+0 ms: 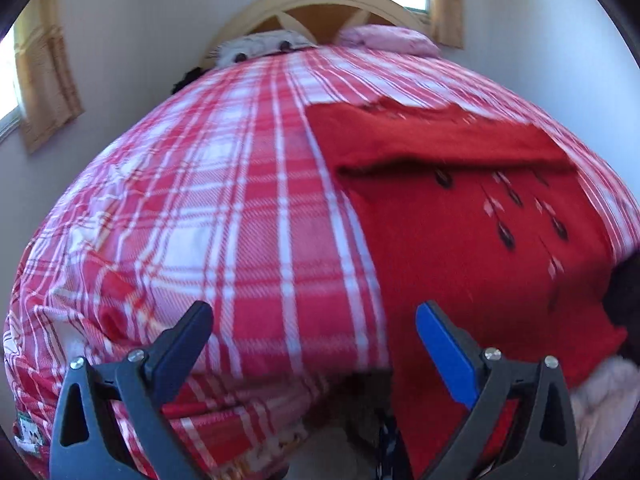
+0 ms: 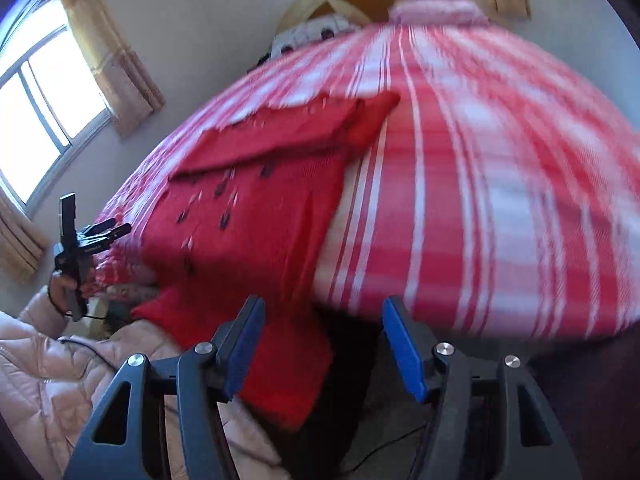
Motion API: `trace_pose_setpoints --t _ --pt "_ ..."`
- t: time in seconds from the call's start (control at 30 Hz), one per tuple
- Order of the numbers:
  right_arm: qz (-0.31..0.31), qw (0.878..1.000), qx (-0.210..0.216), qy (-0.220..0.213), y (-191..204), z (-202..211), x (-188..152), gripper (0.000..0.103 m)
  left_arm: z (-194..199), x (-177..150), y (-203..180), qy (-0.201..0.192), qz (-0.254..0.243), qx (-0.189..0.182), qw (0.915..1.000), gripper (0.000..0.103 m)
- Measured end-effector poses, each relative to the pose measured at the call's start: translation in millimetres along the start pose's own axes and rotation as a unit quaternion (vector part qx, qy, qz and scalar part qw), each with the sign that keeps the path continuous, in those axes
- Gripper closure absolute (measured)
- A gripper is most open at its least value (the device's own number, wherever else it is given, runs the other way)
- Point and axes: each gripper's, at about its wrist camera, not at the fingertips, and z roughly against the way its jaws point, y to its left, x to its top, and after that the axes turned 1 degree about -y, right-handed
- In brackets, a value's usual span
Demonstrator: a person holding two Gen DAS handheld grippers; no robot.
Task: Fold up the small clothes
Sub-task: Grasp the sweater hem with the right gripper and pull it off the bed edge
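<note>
A small red knit garment [image 1: 460, 216] with dark and white flecks lies on the bed's red-and-white plaid cover [image 1: 224, 208]. Its far part is folded over, and its near end hangs over the bed's front edge. My left gripper [image 1: 314, 322] is open and empty, above the cover just left of the garment. In the right wrist view the garment [image 2: 248, 208] lies at the left of the bed. My right gripper [image 2: 324, 320] is open and empty near the front edge, right of the hanging part. The left gripper [image 2: 108, 228] shows there at far left.
A wooden headboard [image 1: 320, 4] and a pink pillow [image 1: 388, 38] are at the far end of the bed. Curtained windows [image 2: 44, 92] line the left wall. A pale pink padded sleeve [image 2: 60, 380] is at lower left in the right wrist view.
</note>
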Motion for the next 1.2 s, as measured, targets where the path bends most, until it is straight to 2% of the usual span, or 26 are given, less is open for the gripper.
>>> trace_pose_setpoints --t 0.1,0.17,0.27,0.4,0.5,0.53,0.57,0.6,0.67,0.7,0.73,0.87,0.97,1.0,1.03,1.07,1.13,1.17,1.2 --pt "0.006 1.000 0.018 0.011 11 -2 -27 0.041 17 -20 -11 -0.001 -0.026 -0.034 0.9991 0.000" --pt "0.004 0.999 0.036 0.015 19 -1 -42 0.041 25 -35 -19 0.004 -0.038 -0.070 0.9968 0.000" --pt "-0.018 0.998 0.054 0.022 19 -11 -53 0.041 30 -52 -29 0.018 -0.052 -0.112 0.9922 0.000" --pt "-0.001 0.997 0.021 0.068 26 -40 -63 0.041 27 -62 -37 0.046 -0.047 -0.145 0.9873 0.000" --pt "0.019 0.997 0.013 0.077 35 -54 -66 0.041 20 -63 -37 0.051 -0.046 -0.138 0.9880 0.000" --pt "0.025 0.996 0.003 0.086 37 -59 -67 0.045 16 -65 -38 0.060 -0.046 -0.137 0.9877 0.000" --pt "0.030 0.995 -0.007 0.094 38 -63 -69 0.057 12 -67 -40 0.072 -0.050 -0.135 0.9870 0.000" --pt "0.032 0.995 -0.016 0.098 39 -66 -69 0.063 9 -70 -43 0.080 -0.059 -0.132 0.9862 0.000" --pt "0.022 0.996 -0.013 0.090 37 -65 -69 0.070 6 -73 -51 0.083 -0.083 -0.121 0.9857 0.000" --pt "0.018 0.996 -0.011 0.087 34 -64 -69 0.084 5 -74 -55 0.083 -0.093 -0.113 0.9857 0.000" --pt "0.012 0.996 -0.007 0.083 31 -62 -68 0.088 4 -75 -56 0.083 -0.094 -0.111 0.9858 0.000" --pt "0.000 0.997 0.011 0.076 26 -60 -67 0.089 -1 -73 -58 0.084 -0.077 -0.116 0.9867 0.002" --pt "0.002 0.997 0.012 0.074 29 -61 -68 0.089 -3 -73 -60 0.077 -0.075 -0.130 0.9857 0.012" --pt "0.002 0.997 0.012 0.072 30 -60 -68 0.089 -3 -72 -61 0.076 -0.071 -0.139 0.9848 0.020" --pt "0.001 0.998 0.014 0.069 30 -58 -68 0.089 -3 -73 -62 0.078 -0.068 -0.146 0.9839 0.033" --pt "-0.004 0.998 0.019 0.066 29 -57 -67 0.089 -7 -72 -64 0.083 -0.069 -0.150 0.9827 0.042" --pt "-0.017 0.998 0.030 0.059 27 -54 -65 0.089 -9 -72 -67 0.086 -0.064 -0.167 0.9800 0.078" --pt "-0.022 0.998 0.036 0.055 25 -52 -64 0.089 -11 -69 -68 0.089 -0.062 -0.173 0.9790 0.084" --pt "-0.026 0.998 0.037 0.050 24 -50 -63 0.089 -11 -69 -69 0.090 -0.060 -0.173 0.9790 0.084"
